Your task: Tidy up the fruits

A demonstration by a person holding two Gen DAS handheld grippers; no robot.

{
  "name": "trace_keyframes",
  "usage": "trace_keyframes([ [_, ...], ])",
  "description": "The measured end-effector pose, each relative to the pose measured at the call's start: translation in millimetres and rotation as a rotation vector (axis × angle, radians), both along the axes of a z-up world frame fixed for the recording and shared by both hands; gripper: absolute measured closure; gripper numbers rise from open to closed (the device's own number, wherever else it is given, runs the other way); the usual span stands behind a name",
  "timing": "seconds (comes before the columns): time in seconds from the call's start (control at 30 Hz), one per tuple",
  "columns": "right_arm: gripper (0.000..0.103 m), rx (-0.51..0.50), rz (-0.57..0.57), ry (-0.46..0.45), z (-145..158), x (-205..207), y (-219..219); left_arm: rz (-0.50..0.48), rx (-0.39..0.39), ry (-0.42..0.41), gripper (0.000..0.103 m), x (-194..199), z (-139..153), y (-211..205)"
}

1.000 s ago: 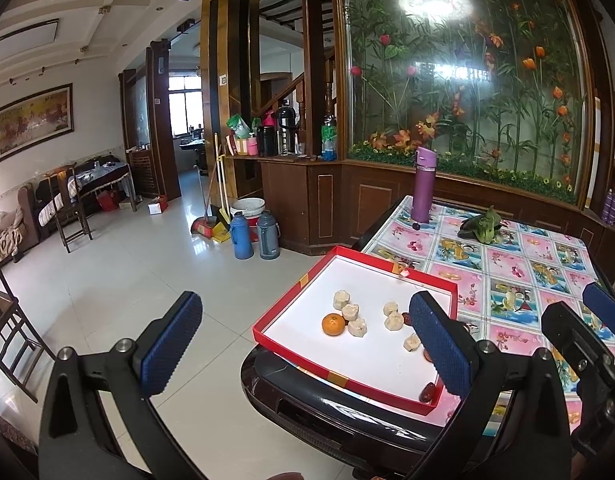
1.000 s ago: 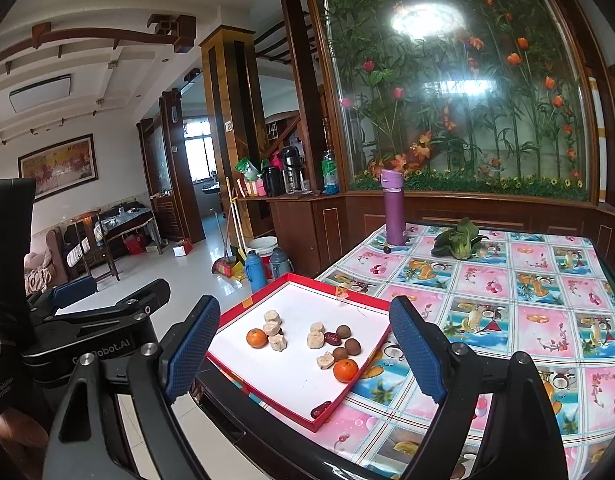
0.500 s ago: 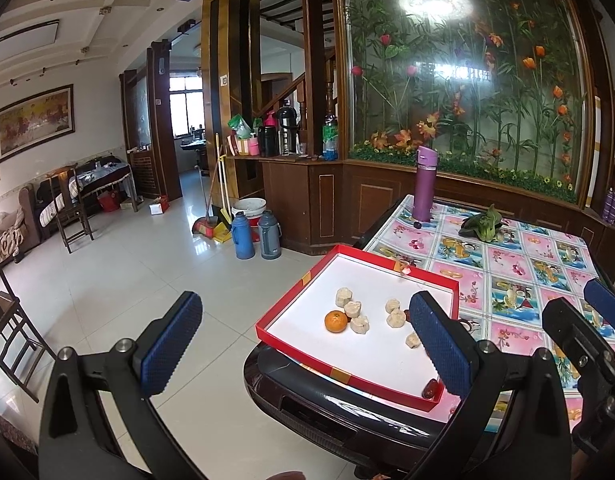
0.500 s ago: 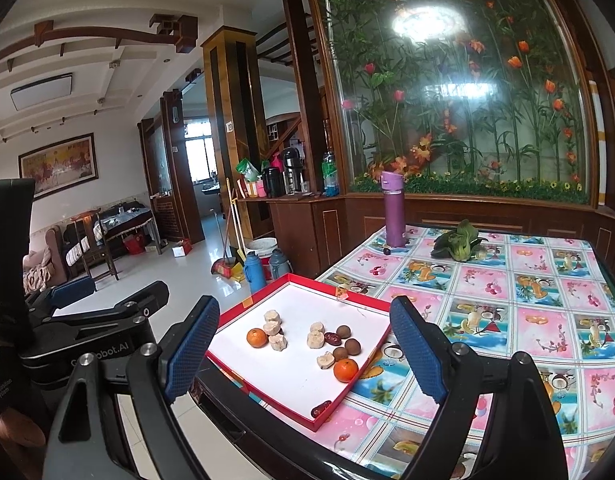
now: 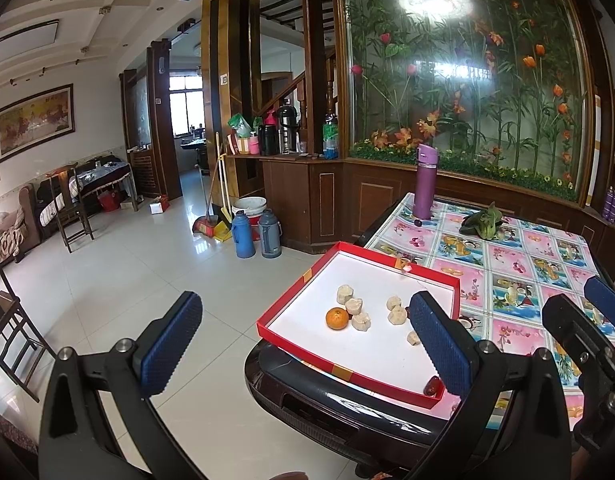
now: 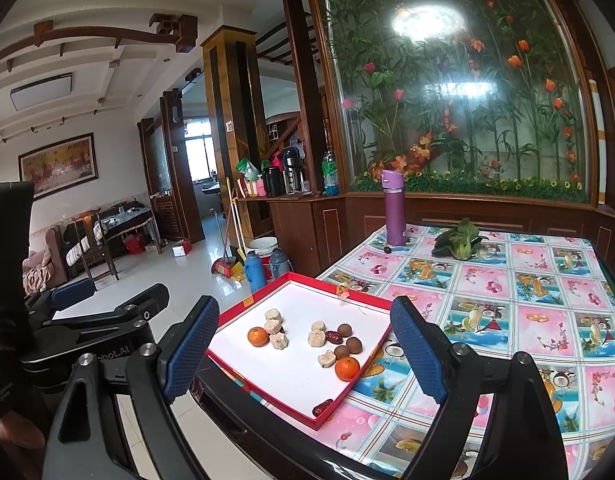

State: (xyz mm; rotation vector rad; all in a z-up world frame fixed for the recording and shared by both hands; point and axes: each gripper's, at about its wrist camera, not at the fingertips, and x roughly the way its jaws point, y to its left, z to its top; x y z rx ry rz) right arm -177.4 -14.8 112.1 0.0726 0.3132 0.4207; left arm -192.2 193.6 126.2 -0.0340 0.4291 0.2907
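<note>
Both our jaws spread, empty; shallow red-rimmed white cardboard tray (image 6: 243,309) of fruit sits ahead between right gripper (image 6: 305,354) jaws; left gripper (image 5: 305,344) body reads "obot.AI".

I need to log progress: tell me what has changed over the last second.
Almost nothing. The left gripper has drifted very slightly, so the red tray sits a touch differently in its view. Nothing was grasped or released: both the left and the right gripper stay open and empty, and the oranges and other fruit in the tray lie as before.
</note>
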Motion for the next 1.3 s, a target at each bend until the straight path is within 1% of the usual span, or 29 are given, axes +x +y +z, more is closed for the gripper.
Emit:
trace_keyframes([
  [0.4, 0.015, -0.002, 0.001, 0.001, 0, 0, 1, -0.006, 0.002, -0.007, 0.0, -4, -1, 5],
  [0.53, 0.015, 0.001, 0.002, 0.002, -1, 0, 1, -0.024, 0.007, -0.023, 0.0, -6, 2, 6],
  [0.57, 0.015, 0.003, 0.0, 0.002, -1, 0, 1, -0.013, 0.016, -0.028, 0.0, -8, 3, 4],
  [0.63, 0.015, 0.009, -0.004, 0.002, -4, 0, 1, 0.044, 0.069, -0.044, 0.0, -8, 5, 1],
  [0.67, 0.015, 0.014, -0.007, 0.004, -5, 0, 0, 0.076, 0.108, -0.058, 0.0, -8, 6, -1],
  [0.73, 0.015, 0.02, -0.012, 0.007, -6, 1, -3, 0.1, 0.134, -0.052, 0.0, -6, 5, -2],
  [0.8, 0.015, 0.025, -0.018, 0.01, -6, 3, -5, 0.098, 0.11, -0.028, 0.0, -2, 5, 1],
  [0.87, 0.015, 0.027, -0.023, 0.012, -6, 3, -7, 0.087, 0.051, -0.016, 0.0, 2, 6, 7],
  [0.93, 0.015, 0.022, -0.028, 0.01, -5, 4, -7, 0.106, 0.023, -0.016, 0.0, 6, 8, 12],
  [1.0, 0.015, 0.014, -0.034, 0.003, -4, 5, -8, 0.108, 0.039, -0.026, 0.0, 7, 10, 10],
  [1.07, 0.015, 0.013, -0.036, -0.002, -1, 9, -8, 0.069, 0.062, -0.054, 0.0, 7, 12, 10],
  [1.1, 0.015, 0.016, -0.036, -0.004, 0, 10, -8, 0.075, 0.07, -0.057, 0.0, 8, 13, 10],
  [1.13, 0.015, 0.024, -0.033, -0.005, 2, 13, -8, 0.096, 0.079, -0.035, 0.0, 12, 13, 12],
  [1.2, 0.015, 0.037, -0.027, -0.008, 5, 17, -9, 0.13, 0.087, 0.039, 0.0, 23, 10, 16],
  [1.27, 0.015, 0.048, -0.02, -0.012, 6, 20, -7, 0.128, 0.109, 0.064, 0.0, 31, 7, 17],
  [1.3, 0.015, 0.05, -0.014, -0.014, 7, 22, -6, 0.132, 0.115, 0.057, 0.0, 31, 6, 19],
])
